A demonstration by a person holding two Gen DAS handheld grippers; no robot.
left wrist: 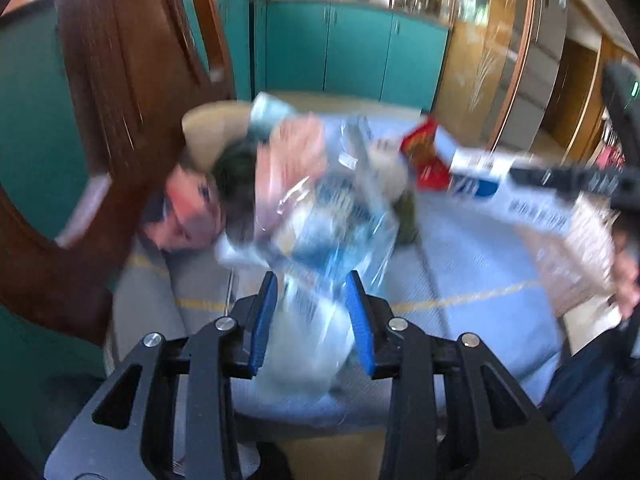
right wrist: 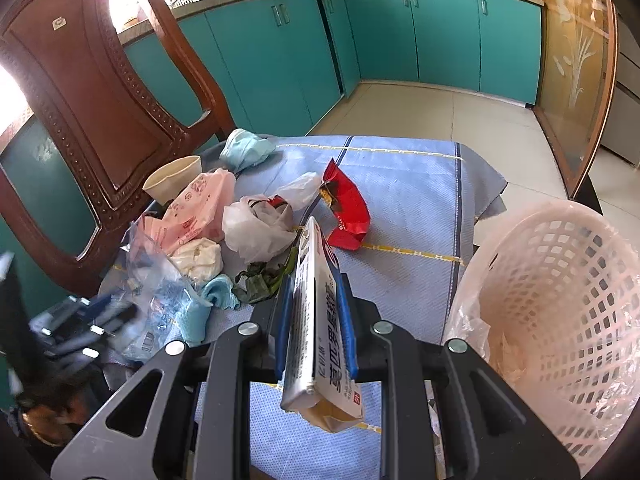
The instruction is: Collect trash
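Observation:
My left gripper (left wrist: pixel 311 280) hangs low over the table with a clear plastic bag with blue print (left wrist: pixel 320 216) between its blue pads; the view is blurred, and I see no firm pinch. In the right wrist view the same gripper (right wrist: pixel 84 320) is a blur beside that bag (right wrist: pixel 156 280). My right gripper (right wrist: pixel 316 280) is shut on a white and blue medicine box (right wrist: pixel 316 320), held on edge above the table's near side. On the blue tablecloth (right wrist: pixel 400 200) lie a red wrapper (right wrist: pixel 346 208), a white plastic bag (right wrist: pixel 256 228), a pink bag (right wrist: pixel 200 208) and a paper cup (right wrist: pixel 172 178).
A pale lattice basket (right wrist: pixel 560 280) with a plastic liner stands at the right, close to my right gripper. A carved wooden chair (right wrist: pixel 100 92) backs the table's left side. Green leaves (right wrist: pixel 260 280), a crumpled tissue (right wrist: pixel 200 258) and light blue cloths (right wrist: pixel 244 150) lie among the trash. Teal cabinets line the far wall.

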